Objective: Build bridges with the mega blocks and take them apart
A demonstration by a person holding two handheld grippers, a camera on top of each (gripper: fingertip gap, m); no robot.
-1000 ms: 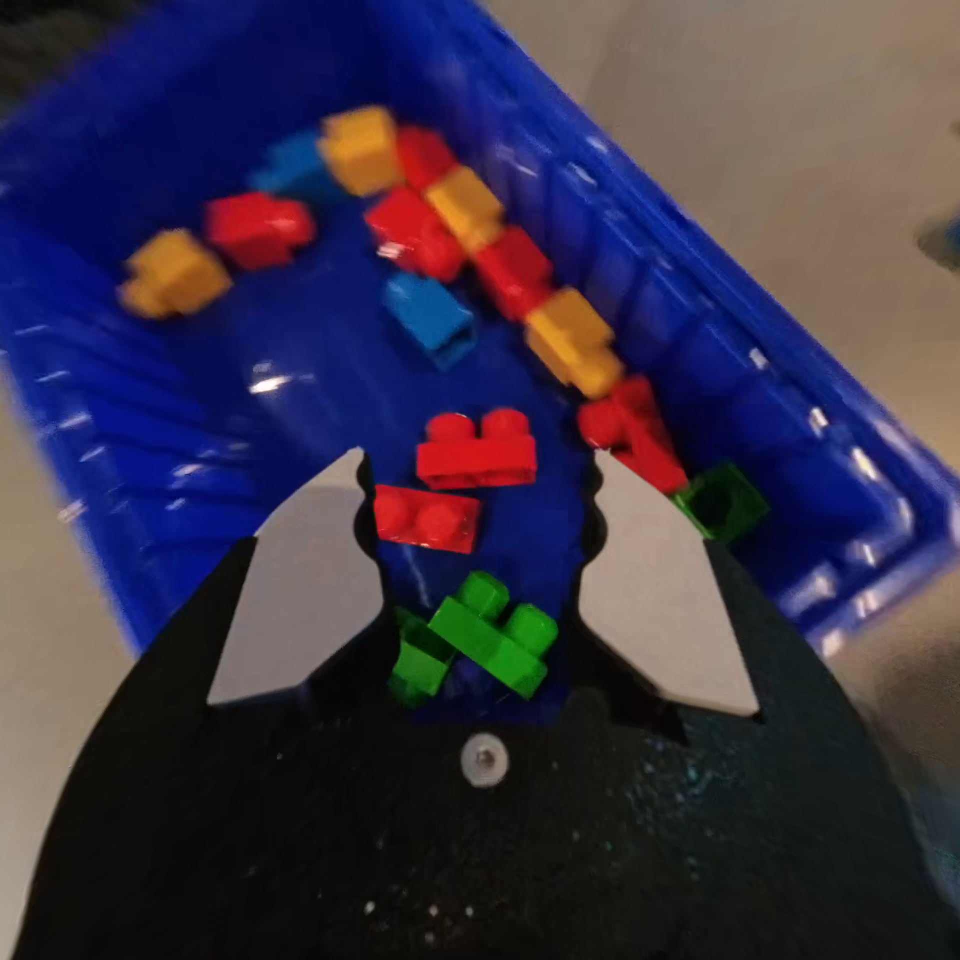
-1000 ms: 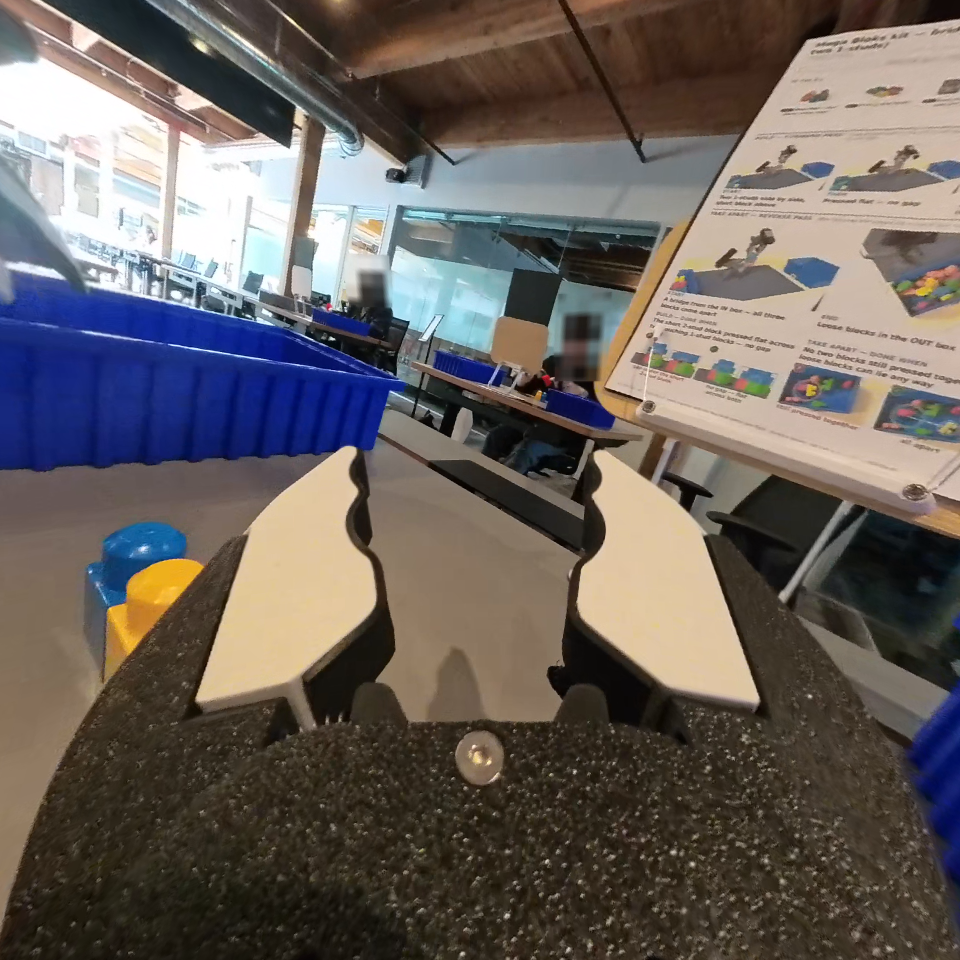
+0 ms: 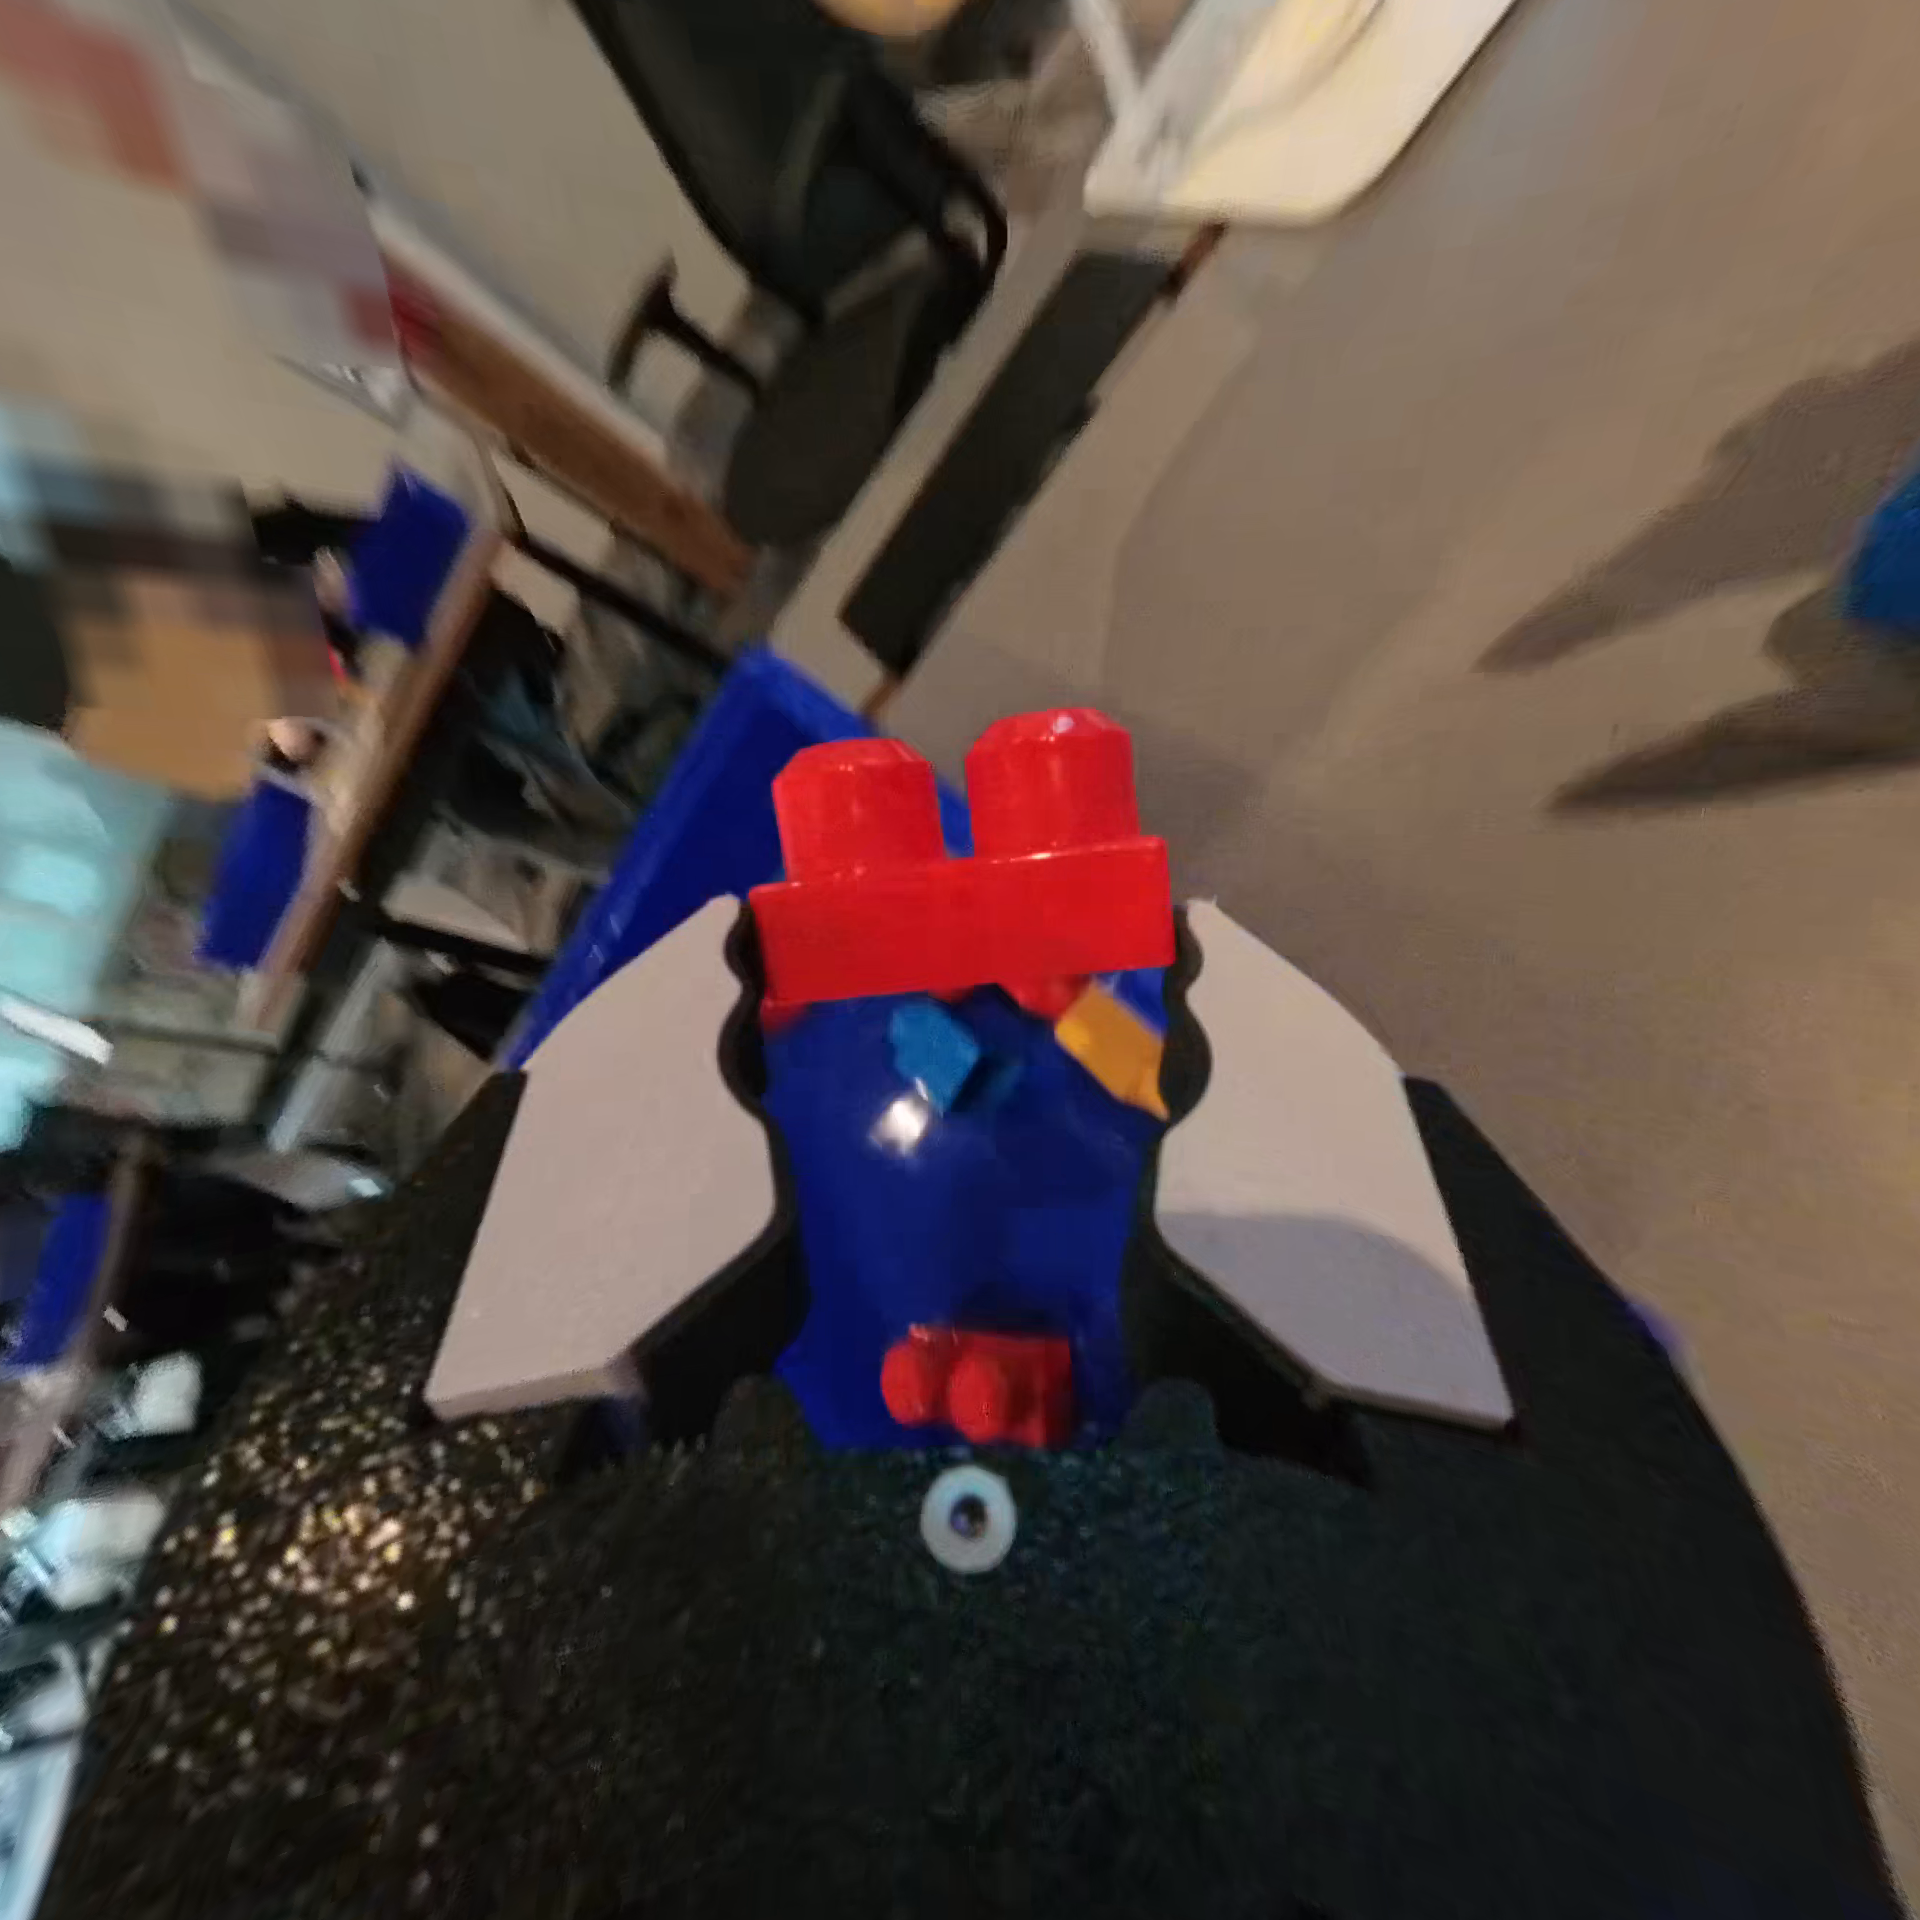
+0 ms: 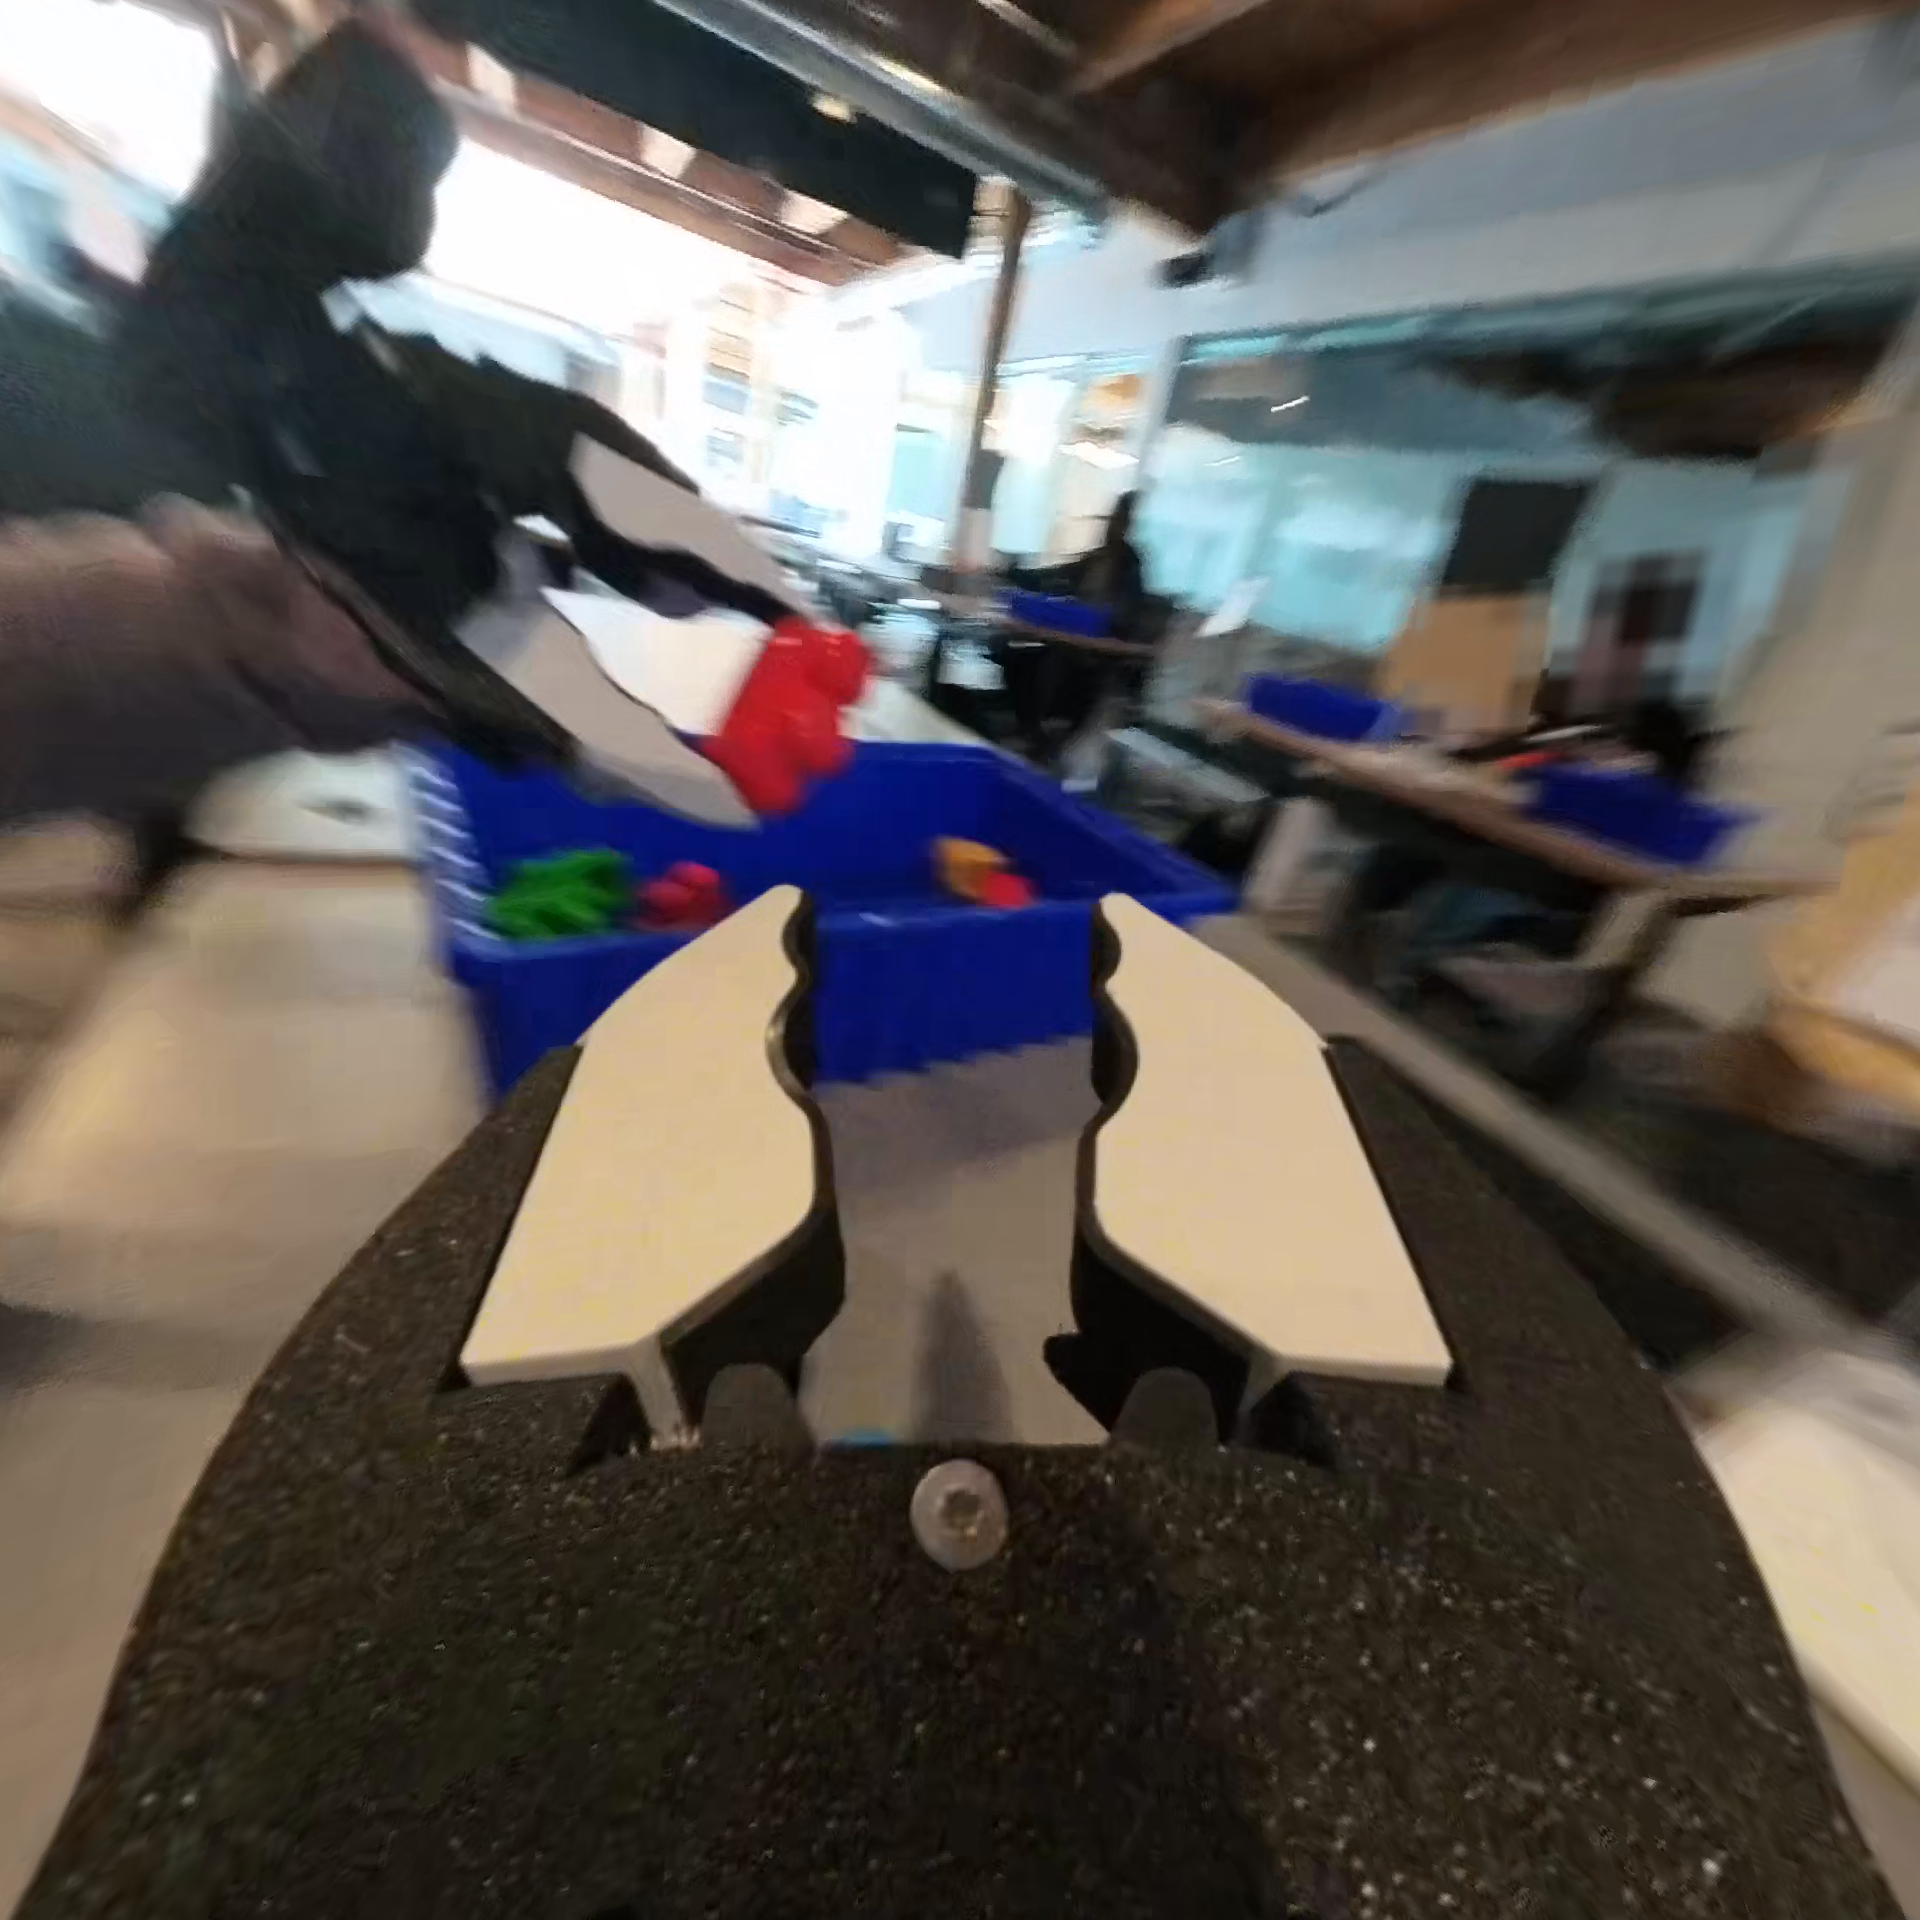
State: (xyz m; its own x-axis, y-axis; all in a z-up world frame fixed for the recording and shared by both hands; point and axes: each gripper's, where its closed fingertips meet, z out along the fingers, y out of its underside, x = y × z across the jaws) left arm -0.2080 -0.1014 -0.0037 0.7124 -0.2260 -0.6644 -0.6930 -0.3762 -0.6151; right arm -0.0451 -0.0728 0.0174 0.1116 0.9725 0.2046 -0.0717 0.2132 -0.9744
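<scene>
My left gripper is shut on a red two-stud block and holds it above the blue bin. Below it in the bin lie another red block, a blue block and an orange block. In the right wrist view the left gripper shows at upper left with the red block over the blue bin, which holds green, red and orange blocks. My right gripper is open and empty, low over the table, facing the bin.
The grey table stretches right of the bin. A blue object sits blurred at the right edge of the left wrist view. A person's sleeve holds the left gripper. Other tables with blue bins stand behind.
My left gripper has shut on a red block and lifted it out of the bin. My right gripper has swung left, from facing the instruction board to facing the bin.
</scene>
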